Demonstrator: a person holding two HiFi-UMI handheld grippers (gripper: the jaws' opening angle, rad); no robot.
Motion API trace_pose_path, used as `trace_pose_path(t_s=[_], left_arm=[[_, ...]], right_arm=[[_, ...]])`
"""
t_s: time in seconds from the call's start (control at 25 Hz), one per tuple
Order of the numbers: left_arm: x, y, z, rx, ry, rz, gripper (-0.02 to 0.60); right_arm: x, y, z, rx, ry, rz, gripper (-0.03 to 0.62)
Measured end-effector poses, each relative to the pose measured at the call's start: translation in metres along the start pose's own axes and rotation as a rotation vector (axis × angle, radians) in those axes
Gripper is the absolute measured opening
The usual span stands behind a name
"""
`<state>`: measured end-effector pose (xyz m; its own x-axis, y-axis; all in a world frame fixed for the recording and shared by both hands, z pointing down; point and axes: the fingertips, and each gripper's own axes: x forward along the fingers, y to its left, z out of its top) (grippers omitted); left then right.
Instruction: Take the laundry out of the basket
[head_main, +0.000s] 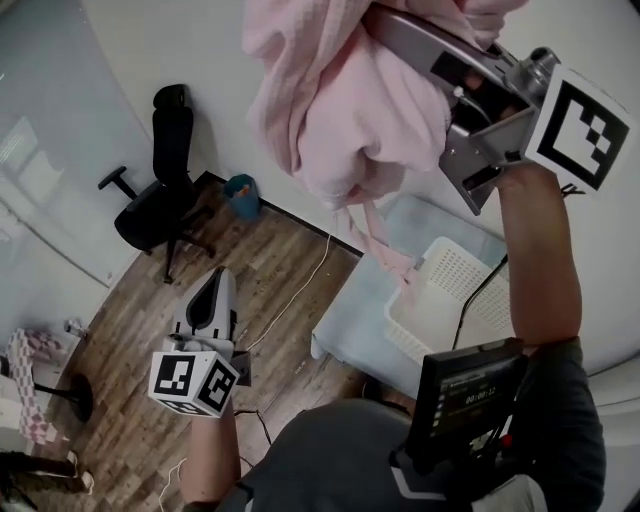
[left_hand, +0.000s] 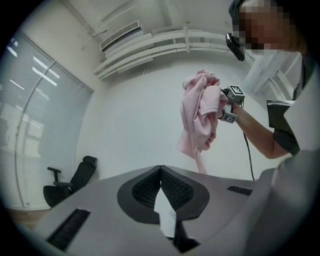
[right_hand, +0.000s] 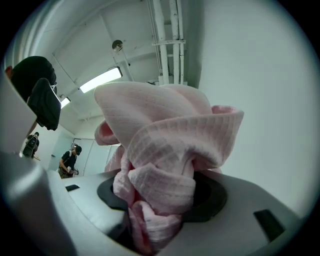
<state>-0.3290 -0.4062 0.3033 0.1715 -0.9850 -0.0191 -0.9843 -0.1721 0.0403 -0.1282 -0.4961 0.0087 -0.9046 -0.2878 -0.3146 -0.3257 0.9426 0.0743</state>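
A pink waffle-weave garment hangs bunched high in the air, with my right gripper shut on it. In the right gripper view the cloth fills the space between the jaws and hides the pads. A thin pink strap trails down toward the white laundry basket, which stands on a pale table. My left gripper is held low over the wooden floor, left of the table, with its jaws together on nothing. From the left gripper view the garment and right gripper show at upper right.
A black office chair stands at the far left by the wall, a small blue bin beside it. A white cable runs across the floor to the table. A dark screen device hangs on the person's chest.
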Motion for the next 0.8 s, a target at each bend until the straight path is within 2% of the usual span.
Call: trace_pose_path(t_s=[0.12, 0.24, 0.44, 0.6, 0.8], left_arm=[[-0.022, 0.014, 0.009, 0.005, -0.018, 0.042, 0.009], [-0.036, 0.05, 0.027, -0.001, -0.031, 0.075, 0.009], [-0.068, 0.084, 0.038, 0.008, -0.05, 0.121, 0.009], [-0.094, 0.115, 0.041, 0.005, -0.065, 0.178, 0.009], [-0.121, 0.147, 0.049, -0.006, -0.082, 0.231, 0.009]], right_arm=[[0.019, 0.021, 0.01, -0.009, -0.017, 0.04, 0.268], [0.071, 0.036, 0.019, -0.001, -0.022, 0.082, 0.268], [0.115, 0.064, 0.01, 0.026, -0.032, 0.116, 0.268], [0.146, 0.093, -0.023, 0.083, -0.027, 0.167, 0.27], [0.175, 0.123, -0.088, 0.144, 0.023, 0.172, 0.27]])
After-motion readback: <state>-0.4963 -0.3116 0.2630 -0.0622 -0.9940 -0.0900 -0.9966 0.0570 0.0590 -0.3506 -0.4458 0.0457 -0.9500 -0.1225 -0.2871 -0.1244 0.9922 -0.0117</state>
